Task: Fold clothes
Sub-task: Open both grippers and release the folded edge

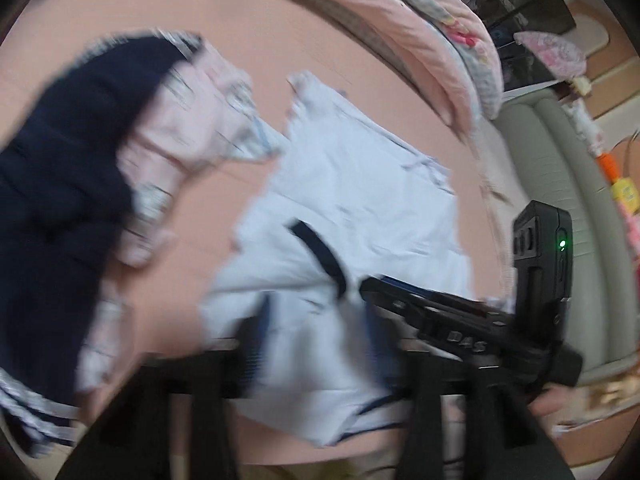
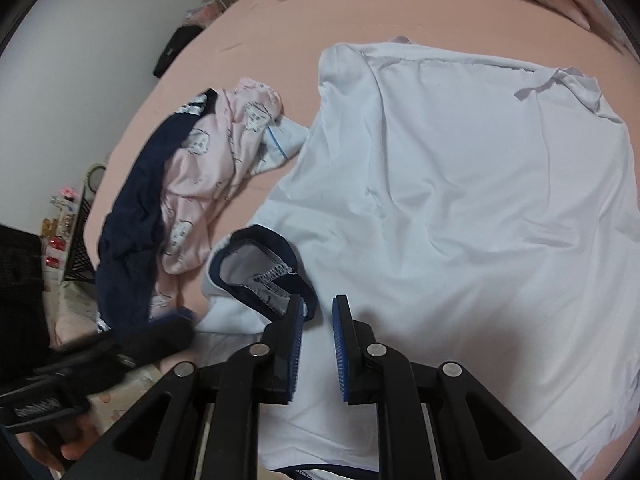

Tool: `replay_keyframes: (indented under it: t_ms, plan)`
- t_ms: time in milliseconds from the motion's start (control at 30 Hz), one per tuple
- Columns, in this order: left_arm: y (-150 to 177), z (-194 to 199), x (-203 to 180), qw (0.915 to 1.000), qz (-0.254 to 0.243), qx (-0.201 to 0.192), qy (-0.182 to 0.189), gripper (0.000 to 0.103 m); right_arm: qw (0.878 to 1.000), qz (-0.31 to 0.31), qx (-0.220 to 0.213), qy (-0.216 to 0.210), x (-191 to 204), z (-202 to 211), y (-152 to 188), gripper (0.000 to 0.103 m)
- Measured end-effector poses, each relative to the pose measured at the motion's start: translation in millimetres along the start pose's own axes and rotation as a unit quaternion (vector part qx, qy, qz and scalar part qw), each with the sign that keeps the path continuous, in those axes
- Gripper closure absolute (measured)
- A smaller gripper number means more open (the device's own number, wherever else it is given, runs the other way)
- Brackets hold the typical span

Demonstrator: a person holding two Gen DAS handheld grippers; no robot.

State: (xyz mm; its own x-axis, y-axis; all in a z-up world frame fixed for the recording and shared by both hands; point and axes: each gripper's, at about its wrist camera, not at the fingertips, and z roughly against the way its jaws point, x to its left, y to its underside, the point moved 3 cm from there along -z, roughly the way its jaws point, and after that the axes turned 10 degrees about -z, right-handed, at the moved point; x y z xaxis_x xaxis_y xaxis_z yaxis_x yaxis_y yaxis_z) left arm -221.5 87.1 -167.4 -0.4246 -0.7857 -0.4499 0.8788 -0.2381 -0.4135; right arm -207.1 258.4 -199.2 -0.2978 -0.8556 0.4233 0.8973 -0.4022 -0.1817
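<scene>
A white shirt with navy trim (image 2: pixel 460 208) lies spread on the pink bed sheet (image 2: pixel 280 20); its navy collar (image 2: pixel 264 268) sits just ahead of my right gripper (image 2: pixel 318 312), which is open above the shirt's near part. In the blurred left wrist view the shirt (image 1: pixel 352 200) lies ahead, and my left gripper (image 1: pixel 316 336) has shirt cloth between its fingers; whether it grips is unclear. The right gripper body (image 1: pixel 460 328) shows there at lower right. The left gripper (image 2: pixel 152 340) shows in the right view at lower left.
A pile of a navy garment (image 2: pixel 132 216) and pink printed garment (image 2: pixel 208 168) lies left of the shirt. A pink quilt (image 1: pixel 420 40) is bunched at the far side of the bed. A shelf with small items (image 2: pixel 68 232) stands beside the bed's left edge.
</scene>
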Motion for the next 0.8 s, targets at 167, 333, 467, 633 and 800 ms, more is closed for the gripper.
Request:
replay_keyframes:
  t_ms: [167,333,467,633,800]
  plan:
    - [11,3,5,0.9985,-0.043,-0.013,-0.032,0.026,1.0,-0.009,0.008,0.013,-2,-5,4,0.055]
    - [31,-10,-8,0.9814,-0.144,0.001,-0.127,0.026,1.0,-0.012,0.01,0.014,-5,-7,9,0.053]
    - [42,-20,-18,0.9722,-0.197,0.005,-0.127,0.026,1.0,0.001,-0.002,0.012,-3,-3,14,0.051]
    - [45,-32,-9,0.9761,-0.181,0.004,-0.12,0.026,0.998,0.051,-0.028,0.014,13,-4,16,0.048]
    - [52,-38,-2,0.9746,-0.183,0.006,-0.129,0.027,0.993,0.104,-0.046,0.021,31,-9,19,0.048]
